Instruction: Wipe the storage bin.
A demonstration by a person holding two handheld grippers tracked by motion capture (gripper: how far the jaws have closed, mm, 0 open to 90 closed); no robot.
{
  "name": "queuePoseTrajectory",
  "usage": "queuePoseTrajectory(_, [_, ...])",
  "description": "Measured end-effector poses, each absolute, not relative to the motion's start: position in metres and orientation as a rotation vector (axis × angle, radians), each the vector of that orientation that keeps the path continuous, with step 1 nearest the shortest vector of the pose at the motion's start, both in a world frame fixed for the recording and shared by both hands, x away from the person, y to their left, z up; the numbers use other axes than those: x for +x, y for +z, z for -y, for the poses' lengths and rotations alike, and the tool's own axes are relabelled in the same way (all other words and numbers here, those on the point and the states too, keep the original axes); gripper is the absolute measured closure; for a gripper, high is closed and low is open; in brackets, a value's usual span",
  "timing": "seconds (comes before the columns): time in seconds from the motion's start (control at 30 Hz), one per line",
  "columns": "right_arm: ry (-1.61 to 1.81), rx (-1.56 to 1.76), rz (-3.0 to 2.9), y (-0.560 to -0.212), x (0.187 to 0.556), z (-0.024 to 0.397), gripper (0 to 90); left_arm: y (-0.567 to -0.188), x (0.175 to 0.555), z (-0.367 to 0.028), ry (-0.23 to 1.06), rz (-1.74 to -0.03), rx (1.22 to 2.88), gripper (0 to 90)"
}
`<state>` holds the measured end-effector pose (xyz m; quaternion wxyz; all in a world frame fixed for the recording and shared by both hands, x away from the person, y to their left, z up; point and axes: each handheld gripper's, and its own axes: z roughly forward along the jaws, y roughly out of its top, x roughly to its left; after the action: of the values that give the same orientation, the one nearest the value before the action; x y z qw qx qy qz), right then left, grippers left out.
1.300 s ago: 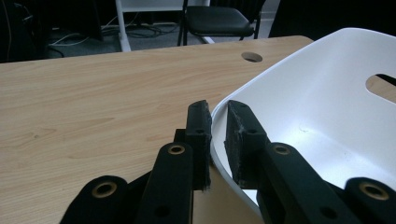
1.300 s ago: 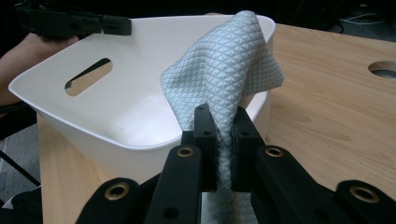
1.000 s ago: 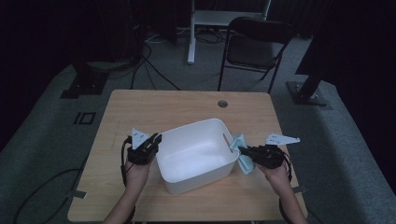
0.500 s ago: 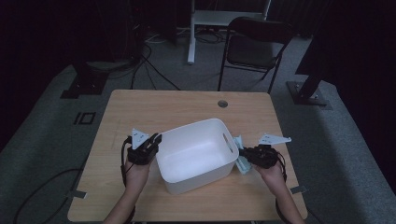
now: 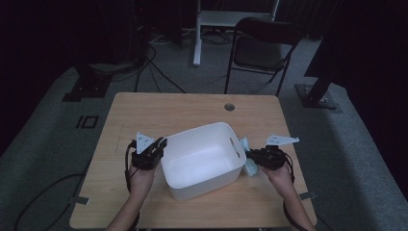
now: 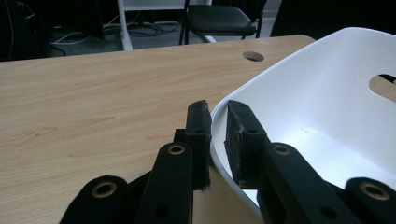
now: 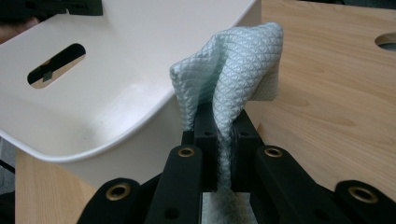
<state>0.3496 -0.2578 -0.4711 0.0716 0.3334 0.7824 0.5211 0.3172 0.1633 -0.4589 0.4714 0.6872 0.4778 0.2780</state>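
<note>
Right gripper [image 5: 251,157] carries its clamped cloth [image 7: 233,74] from inside the tub's rim to its outer wall; left gripper [image 6: 217,135] pinches the tub [image 5: 202,159] rim. Wipe with firm, even strokes.

Desk [image 5: 159,115]: pale wood-grain laminate, smooth, matt, faint streaks. Tub [image 5: 202,159]: white plastic, smooth, soft sheen inside, thin moulded rim. Cloth [image 7: 243,60]: pale blue-green fabric, quilted diamond weave, soft, matt, creased. Left gripper [image 6: 217,135] and right gripper [image 7: 223,140]: black matt plastic, brass-coloured rivets; fingers [image 6: 240,135] faced with rough, grainy black pads. Chair [image 5: 262,45] behind: dark matt seat, black metal frame. Floor [image 5: 53,144]: grey carpet, coarse.
</note>
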Motion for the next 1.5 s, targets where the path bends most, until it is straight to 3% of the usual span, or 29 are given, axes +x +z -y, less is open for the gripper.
queuePoseTrajectory(1.3, [1.484,0.963,-2.417,-0.468,0.389,0.244,84.9,-0.459,0.317,-0.162,0.683,-1.179,1.676,80.0])
queuePoseTrajectory(1.5, [1.509,0.908,-2.386,-0.452,0.392,0.243,85.0,-0.458,0.317,-0.162,0.681,-1.178,1.690,80.0])
